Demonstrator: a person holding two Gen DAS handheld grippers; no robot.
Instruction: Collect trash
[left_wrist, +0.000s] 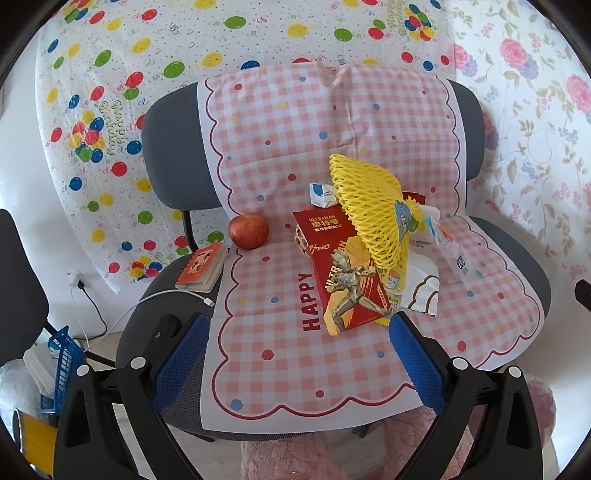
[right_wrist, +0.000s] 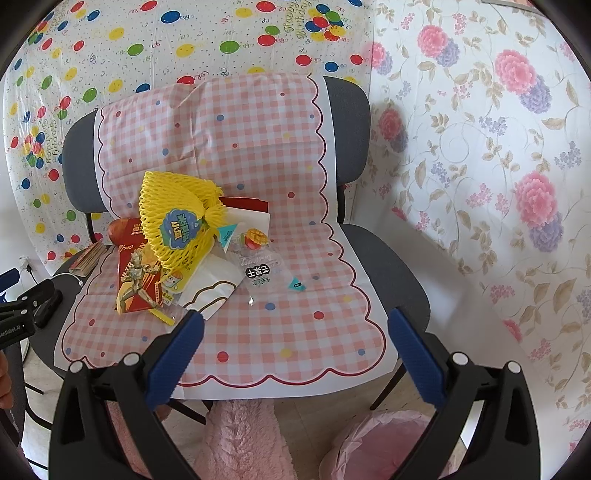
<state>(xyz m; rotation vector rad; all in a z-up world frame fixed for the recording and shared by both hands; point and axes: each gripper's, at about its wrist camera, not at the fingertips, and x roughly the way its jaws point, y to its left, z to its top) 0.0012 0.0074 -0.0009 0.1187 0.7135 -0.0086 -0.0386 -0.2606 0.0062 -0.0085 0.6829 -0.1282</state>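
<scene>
Step now: You are at the start. Nothing is picked up yet. This is my guess from how things lie.
Left gripper: Its fingers are spread wide and hold nothing. It hangs near the front of the chair seat.
Right gripper: Its fingers are spread wide too, with nothing between them.
Trash pile: It sits on the checked cloth on the chair. The yellow foam net leans on top of the red box. A white paper bag and a clear wrapper lie just beside them.
Not trash, I think: The apple and the small book sit apart, on the left of the pile.
Next move: Reach for the net first, since it is on top. Pinch it gently; it looks soft.
Bin: A pink bag sits low on the floor by your right side.
Edges: The wrapper lies toward the right edge of the cloth. Don't push it off.
Open room: The front of the cloth is bare, so come in from there.
</scene>
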